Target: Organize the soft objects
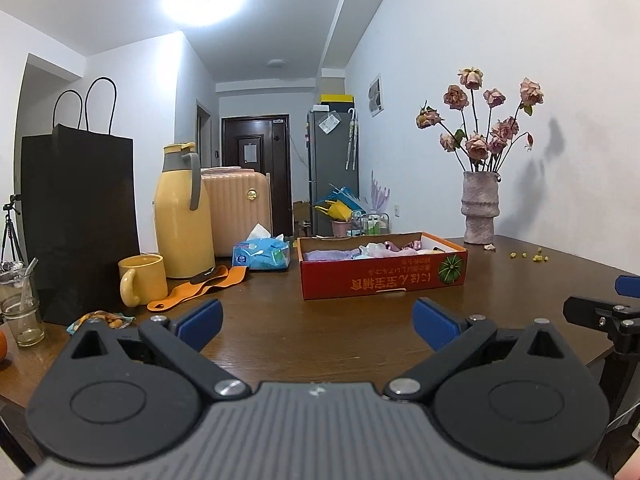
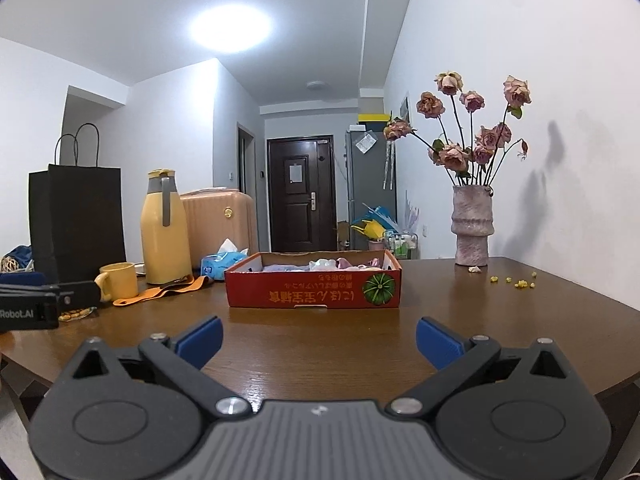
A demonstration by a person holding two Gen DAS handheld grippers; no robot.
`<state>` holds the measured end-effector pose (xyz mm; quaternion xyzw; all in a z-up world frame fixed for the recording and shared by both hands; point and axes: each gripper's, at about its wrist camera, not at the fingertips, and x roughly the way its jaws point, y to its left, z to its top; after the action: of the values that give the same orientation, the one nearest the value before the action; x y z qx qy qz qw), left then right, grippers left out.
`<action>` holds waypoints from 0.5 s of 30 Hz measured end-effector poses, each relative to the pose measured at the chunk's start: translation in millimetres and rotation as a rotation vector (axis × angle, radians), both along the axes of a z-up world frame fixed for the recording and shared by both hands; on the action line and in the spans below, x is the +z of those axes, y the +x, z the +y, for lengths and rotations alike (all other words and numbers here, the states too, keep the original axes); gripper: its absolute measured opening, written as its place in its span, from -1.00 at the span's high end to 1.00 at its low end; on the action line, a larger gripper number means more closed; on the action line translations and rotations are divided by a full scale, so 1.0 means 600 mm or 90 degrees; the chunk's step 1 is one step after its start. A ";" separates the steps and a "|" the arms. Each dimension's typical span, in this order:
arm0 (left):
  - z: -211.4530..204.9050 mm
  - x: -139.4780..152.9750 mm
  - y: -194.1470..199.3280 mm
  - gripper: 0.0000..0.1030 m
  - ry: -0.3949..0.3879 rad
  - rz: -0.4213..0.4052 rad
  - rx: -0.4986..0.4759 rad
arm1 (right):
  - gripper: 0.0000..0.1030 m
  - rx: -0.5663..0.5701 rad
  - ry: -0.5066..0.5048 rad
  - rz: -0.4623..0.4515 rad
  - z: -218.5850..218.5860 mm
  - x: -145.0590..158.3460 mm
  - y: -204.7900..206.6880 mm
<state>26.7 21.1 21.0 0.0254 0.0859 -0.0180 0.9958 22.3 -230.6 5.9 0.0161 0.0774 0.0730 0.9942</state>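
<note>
**Two open grippers face the filled box**

I hold both tools low over the wooden table (image 1: pixel 320 336), side by side. My left gripper (image 1: pixel 318 322) stands spread wide with nothing between its blue pads, and my right gripper (image 2: pixel 319 338) is the same, released and empty. Ahead sits the red cardboard box (image 2: pixel 314 292), its long axis running left to right across my view, printed side toward me. Soft cloth pieces (image 1: pixel 360 252) lie inside it, lilac at the left, pale and pink toward the right.
</note>
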 end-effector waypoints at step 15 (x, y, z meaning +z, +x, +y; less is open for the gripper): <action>-0.001 0.001 0.000 -1.00 -0.001 -0.002 0.003 | -1.00 0.009 -0.003 0.004 -0.001 0.000 0.002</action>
<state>26.8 20.6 21.8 0.0242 0.0841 -0.0153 0.9960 23.7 -231.0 5.7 0.0138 0.0808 0.0797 0.9934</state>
